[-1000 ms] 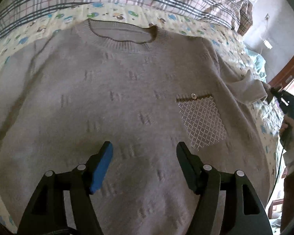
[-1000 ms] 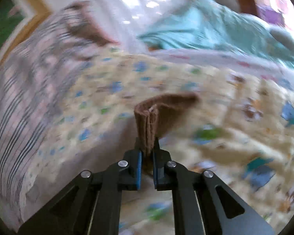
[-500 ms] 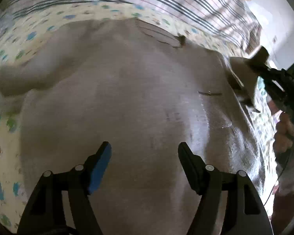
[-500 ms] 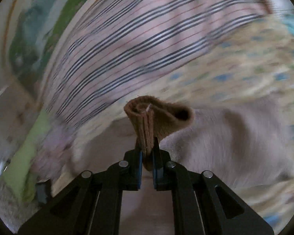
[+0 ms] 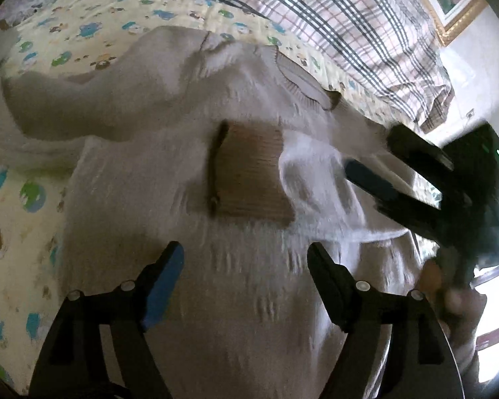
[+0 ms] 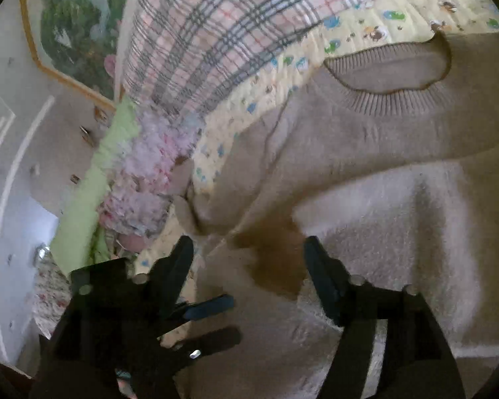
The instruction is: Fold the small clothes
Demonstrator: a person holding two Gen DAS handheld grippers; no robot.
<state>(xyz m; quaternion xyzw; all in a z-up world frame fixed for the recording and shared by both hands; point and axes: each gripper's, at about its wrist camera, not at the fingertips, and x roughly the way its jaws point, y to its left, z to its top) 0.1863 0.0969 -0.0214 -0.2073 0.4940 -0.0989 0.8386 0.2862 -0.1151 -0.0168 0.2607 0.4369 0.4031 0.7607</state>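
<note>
From my end, the carrying surface is a bed covered with a pale yellow sheet [image 5: 83,38] printed with little blue and green cartoon animals. Spread flat on it is the beige knit sweater [image 5: 236,299], collar toward the far side and one sleeve folded across its chest, brown ribbed cuff [image 5: 249,173] lying on top. Beyond the collar, a plaid blanket [image 5: 342,16] (grey, pink and white checks) sits bunched on the sheet. At the bed's edge I see a pastel floral cloth [image 6: 146,179] beside a green strip [image 6: 93,193].
</note>
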